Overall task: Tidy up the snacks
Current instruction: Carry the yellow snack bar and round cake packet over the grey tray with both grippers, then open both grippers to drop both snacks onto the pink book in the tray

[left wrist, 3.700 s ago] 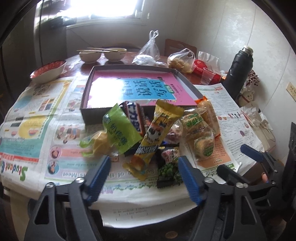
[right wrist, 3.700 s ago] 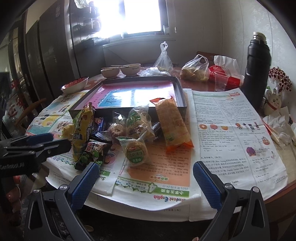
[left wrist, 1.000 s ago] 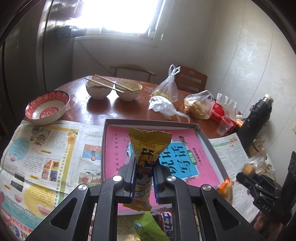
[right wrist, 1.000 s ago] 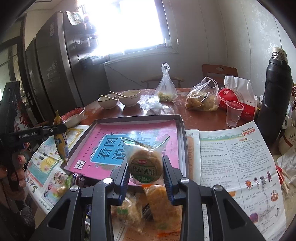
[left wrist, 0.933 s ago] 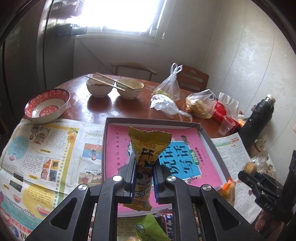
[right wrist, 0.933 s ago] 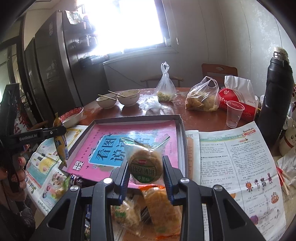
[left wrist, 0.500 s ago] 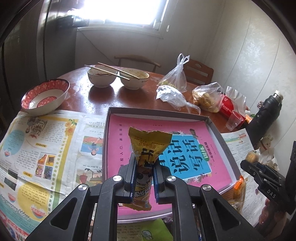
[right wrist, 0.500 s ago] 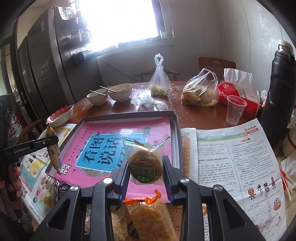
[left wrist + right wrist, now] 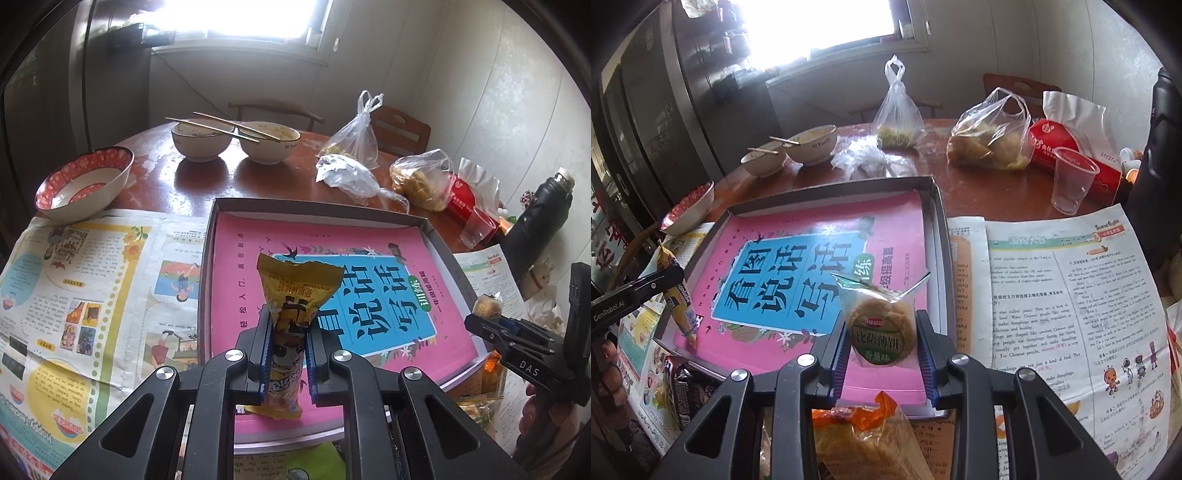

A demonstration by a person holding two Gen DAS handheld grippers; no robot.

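Observation:
My left gripper [image 9: 287, 343] is shut on a yellow snack packet [image 9: 295, 291], held over the near left part of a shallow grey box [image 9: 207, 258] lined with a pink and blue book. My right gripper [image 9: 882, 341] is shut on a clear-wrapped round biscuit with a green label [image 9: 881, 330], held over the box's near right corner [image 9: 938, 229]. The left gripper [image 9: 670, 280] with its yellow packet [image 9: 679, 306] shows at the left of the right wrist view. The right gripper [image 9: 491, 321] shows at the right of the left wrist view.
Loose snacks lie in front of the box: an orange packet [image 9: 864, 432], a dark packet [image 9: 683, 391], a green packet [image 9: 314, 461]. Newspaper [image 9: 74, 280] covers the near table. Bowls with chopsticks [image 9: 201, 138], a red bowl [image 9: 83, 181], plastic bags [image 9: 354, 147], a plastic cup [image 9: 1071, 177] and a black flask [image 9: 535, 225] stand behind.
Both grippers picked snacks from the pile, lifted them and moved forward over the box. In the last half second both have moved a little further over the box.

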